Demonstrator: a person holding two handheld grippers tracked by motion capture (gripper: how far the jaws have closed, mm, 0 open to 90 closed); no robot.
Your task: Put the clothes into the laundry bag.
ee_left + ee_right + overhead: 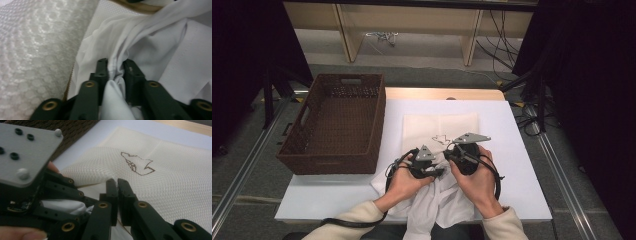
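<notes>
A cream mesh bag point(439, 125) with a dark outline logo point(137, 165) lies flat on the white table point(517, 160). A white garment point(437, 205) is crumpled at its near edge and hangs over the table's front. My left gripper point(439, 171) points right, and a bunched fold of the white garment point(150, 42) fills the gap between its jaws point(116, 62). My right gripper point(451, 152) faces it from the right, its jaws point(117, 182) shut on the near edge of the mesh bag point(162, 175), which rises slightly toward them.
A brown wicker basket point(337, 120) stands on the left of the table, close beside the mesh bag, and its wall point(75, 127) is just beyond the left gripper. Wooden shelf legs and cables lie on the floor past the far edge.
</notes>
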